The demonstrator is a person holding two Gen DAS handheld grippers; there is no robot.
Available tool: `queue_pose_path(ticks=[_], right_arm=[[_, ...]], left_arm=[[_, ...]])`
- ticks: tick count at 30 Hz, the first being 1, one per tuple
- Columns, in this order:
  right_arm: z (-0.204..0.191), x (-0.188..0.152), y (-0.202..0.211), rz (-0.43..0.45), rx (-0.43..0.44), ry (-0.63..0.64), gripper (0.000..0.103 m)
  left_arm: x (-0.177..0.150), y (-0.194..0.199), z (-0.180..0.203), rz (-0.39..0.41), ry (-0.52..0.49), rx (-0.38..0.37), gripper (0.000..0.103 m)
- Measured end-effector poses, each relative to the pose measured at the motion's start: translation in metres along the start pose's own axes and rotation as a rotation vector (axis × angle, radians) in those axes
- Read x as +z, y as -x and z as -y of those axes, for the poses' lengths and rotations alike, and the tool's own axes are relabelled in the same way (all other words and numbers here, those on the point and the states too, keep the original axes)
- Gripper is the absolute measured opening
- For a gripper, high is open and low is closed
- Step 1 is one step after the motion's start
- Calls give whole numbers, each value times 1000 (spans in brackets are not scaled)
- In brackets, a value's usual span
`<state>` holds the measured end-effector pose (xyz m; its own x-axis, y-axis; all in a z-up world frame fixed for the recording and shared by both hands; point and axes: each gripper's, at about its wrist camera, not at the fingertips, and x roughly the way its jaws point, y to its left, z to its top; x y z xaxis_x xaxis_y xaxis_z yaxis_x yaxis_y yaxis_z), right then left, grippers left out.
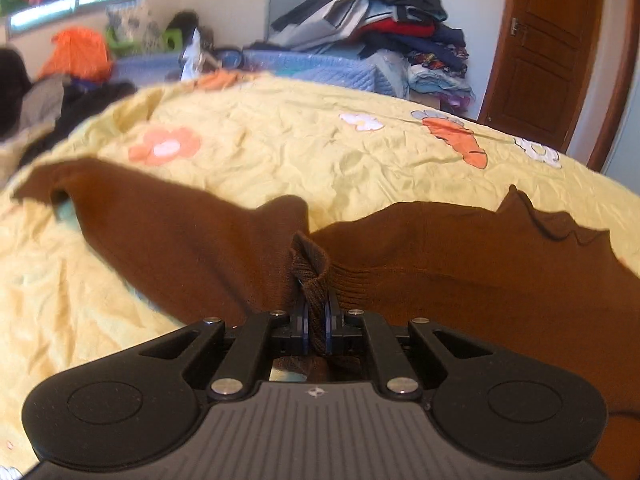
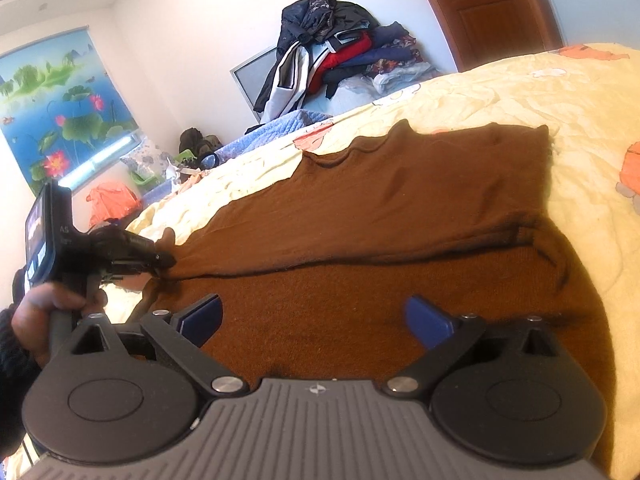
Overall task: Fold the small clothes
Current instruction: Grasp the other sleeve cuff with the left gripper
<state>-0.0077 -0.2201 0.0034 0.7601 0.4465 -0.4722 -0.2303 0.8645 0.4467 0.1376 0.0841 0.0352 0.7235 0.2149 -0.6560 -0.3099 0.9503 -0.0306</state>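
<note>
Bed point(image 1: 280, 148) w/ yellow quilt, orange & white flower and carrot prints, fills most of both views. Brown sweater point(image 2: 360, 240) lies spread on quilt, partly folded: one layer doubled over the body, a dark fold edge running across its middle in right wrist view. In left wrist view a sleeve point(image 1: 120, 208) stretches off to the left over the quilt.

Behind bed: clothes pile point(image 1: 380, 20) stacked high vs. the white wall, wooden door point(image 1: 548, 52) to its right, lotus-print blind point(image 2: 60, 112) at the window, orange bag point(image 1: 76, 52) near it.

Left gripper point(image 1: 316, 312): jaws closed on a ribbed edge of the sweater, knit bunched up between the pads. Right wrist view shows it point(image 2: 162, 260) at the sweater's left edge, a hand point(image 2: 44, 312) on its handle.

Right gripper point(image 2: 312, 320): jaws wide apart, over the near part of the sweater, blue pads point(image 2: 426, 322) gripping nothing.
</note>
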Motion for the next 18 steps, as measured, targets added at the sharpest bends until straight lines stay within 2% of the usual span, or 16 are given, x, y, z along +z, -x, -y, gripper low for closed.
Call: queue_pose_path(ticks=[5, 8, 9, 11, 12, 13, 15, 18], right_arm=[[-2, 1, 0, -8, -7, 16, 100], [-1, 13, 6, -2, -10, 0, 99], [0, 21, 10, 22, -9, 3, 99], [3, 45, 16, 87, -19, 20, 103], [4, 58, 13, 103, -41, 34, 103], [6, 71, 4, 96, -74, 56, 103], [10, 93, -27, 37, -165, 115, 103], [29, 104, -79, -120, -296, 154, 102]], left_arm=[[1, 7, 10, -11, -73, 6, 8], [4, 39, 4, 54, -82, -26, 12], [3, 52, 2, 106, -79, -45, 17], [1, 68, 7, 183, -80, -82, 40], [0, 68, 13, 193, -91, -112, 71], [-1, 64, 22, 188, -110, -146, 84], [-6, 46, 43, 152, -156, -189, 84], [-14, 6, 60, 9, -187, -179, 83]])
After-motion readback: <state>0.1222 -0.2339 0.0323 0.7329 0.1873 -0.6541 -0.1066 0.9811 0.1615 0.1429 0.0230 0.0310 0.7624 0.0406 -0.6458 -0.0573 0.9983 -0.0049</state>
